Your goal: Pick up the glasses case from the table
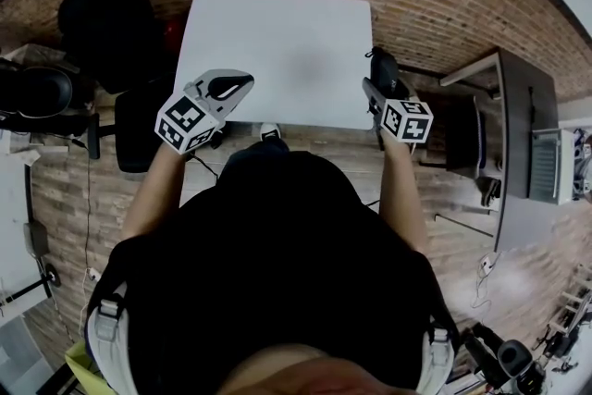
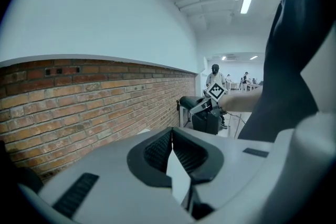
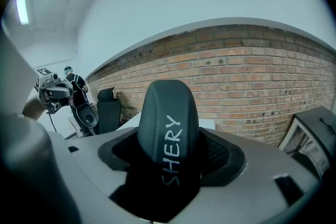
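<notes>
Left tongs (image 1: 242, 84) pressed together, hanging over the near left corner of the surface (image 1: 277, 42). Right tongs (image 1: 377, 88) are pinching the case (image 3: 168, 134) by its lower half. The case is held up off the surface, at the right edge towards the near right corner. It's dark, its rounded end sticks out past the jaws, and "SHERY" runs along it in pale lettering. In the right gripper view I see it pointing roughly level at the brick wall (image 3: 252, 76), with white bits of the surface showing behind it on both sides. Black chair (image 3: 108, 108) stands beyond the far left corner, against the wall. Grey cabinet (image 1: 518, 134) sits well off the right edge.
</notes>
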Demonstrator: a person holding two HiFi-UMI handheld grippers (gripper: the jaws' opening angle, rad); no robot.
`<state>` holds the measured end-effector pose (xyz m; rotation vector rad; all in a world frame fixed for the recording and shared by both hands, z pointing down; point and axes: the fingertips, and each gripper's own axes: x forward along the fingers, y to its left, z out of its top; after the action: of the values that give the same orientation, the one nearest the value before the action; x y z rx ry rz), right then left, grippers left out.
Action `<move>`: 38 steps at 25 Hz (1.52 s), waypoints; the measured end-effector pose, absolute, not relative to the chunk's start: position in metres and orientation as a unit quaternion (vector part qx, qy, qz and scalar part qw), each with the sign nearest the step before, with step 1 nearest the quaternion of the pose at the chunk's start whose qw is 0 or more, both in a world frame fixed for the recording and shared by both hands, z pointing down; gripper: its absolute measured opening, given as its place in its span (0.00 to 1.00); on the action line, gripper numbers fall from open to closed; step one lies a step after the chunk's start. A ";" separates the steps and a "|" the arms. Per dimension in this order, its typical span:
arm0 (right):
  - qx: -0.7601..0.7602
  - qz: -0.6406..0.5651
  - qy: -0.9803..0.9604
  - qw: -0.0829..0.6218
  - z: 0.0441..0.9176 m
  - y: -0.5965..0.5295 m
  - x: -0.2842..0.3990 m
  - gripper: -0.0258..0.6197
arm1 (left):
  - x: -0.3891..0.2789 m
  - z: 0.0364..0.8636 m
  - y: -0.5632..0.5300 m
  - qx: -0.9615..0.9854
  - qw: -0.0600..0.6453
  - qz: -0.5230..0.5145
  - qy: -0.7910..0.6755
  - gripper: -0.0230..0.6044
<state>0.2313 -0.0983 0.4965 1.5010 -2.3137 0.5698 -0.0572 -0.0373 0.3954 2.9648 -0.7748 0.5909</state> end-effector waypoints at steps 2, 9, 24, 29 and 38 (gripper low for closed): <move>0.525 0.197 -0.813 0.156 0.491 -0.095 0.229 0.57 | -0.059 0.394 -0.034 0.950 0.010 0.188 -0.250 0.05; 0.521 0.185 -0.820 0.149 0.476 -0.085 0.224 0.57 | -0.055 0.393 -0.026 0.952 0.009 0.181 -0.245 0.05; 0.508 0.172 -0.833 0.136 0.459 -0.060 0.213 0.56 | -0.052 0.396 -0.004 0.953 0.009 0.180 -0.243 0.05; 0.506 0.169 -0.836 0.132 0.454 -0.055 0.209 0.56 | -0.054 0.396 0.002 0.953 0.010 0.181 -0.243 0.05; 0.499 0.175 -0.840 0.121 0.449 -0.049 0.204 0.56 | -0.056 0.396 0.007 0.952 0.009 0.182 -0.245 0.05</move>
<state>0.2037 -0.0487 0.4485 1.4589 -2.4532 0.5122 -0.0564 0.0073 0.3962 2.9739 -0.7650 0.5669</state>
